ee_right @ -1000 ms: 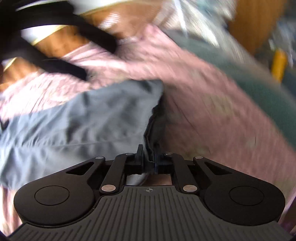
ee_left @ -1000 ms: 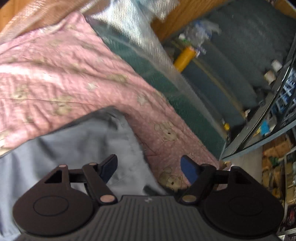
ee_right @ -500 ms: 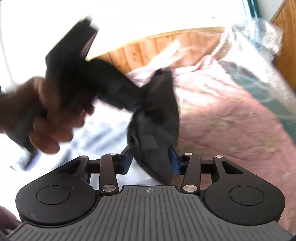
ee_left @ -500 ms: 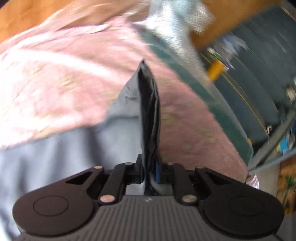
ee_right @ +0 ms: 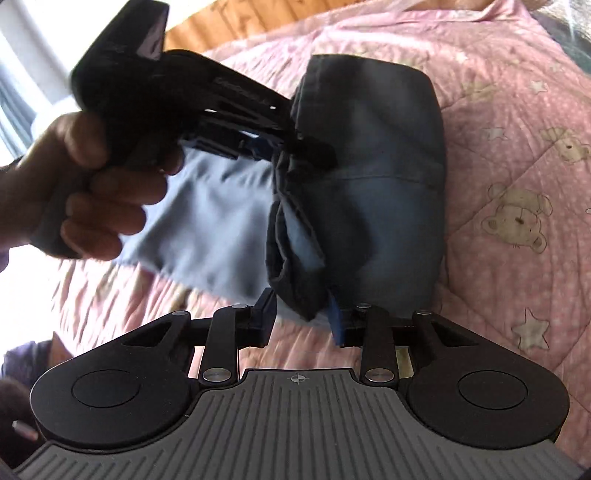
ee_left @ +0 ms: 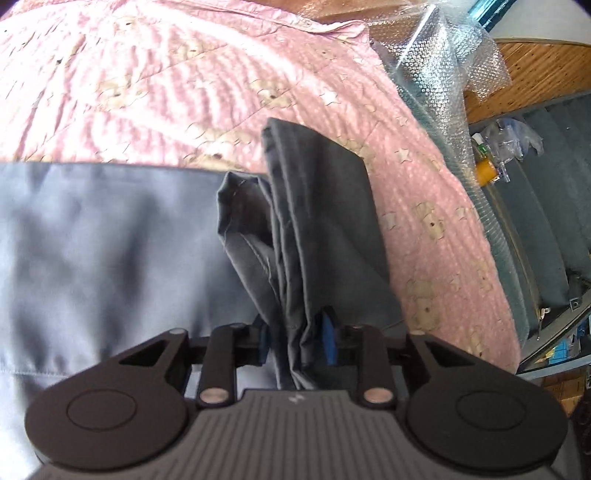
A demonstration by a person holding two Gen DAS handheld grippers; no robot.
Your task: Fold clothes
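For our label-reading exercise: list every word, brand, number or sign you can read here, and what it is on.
No text is legible.
Left claw: raised lettering on its body, too blurred to read.
Pink quilt: bears and stars only, no words.
Bagged items: too small to read.

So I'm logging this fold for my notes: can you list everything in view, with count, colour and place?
garment: one, grey-blue, on the quilt, bunched edge lifted.
quilt: one, pink with bear print, under the garment.
bubble wrap: one sheet, clear, at the quilt's far right edge.
yellow bottle: one, right of the bed, among clutter.
wooden board: one, brown, beyond the quilt.
left tongs: black with blue pads, shut on the garment's bunched edge.
right tongs: black with blue pads, fabric between them, grip not clear.
left hand: one, gripping the left tongs' handle.
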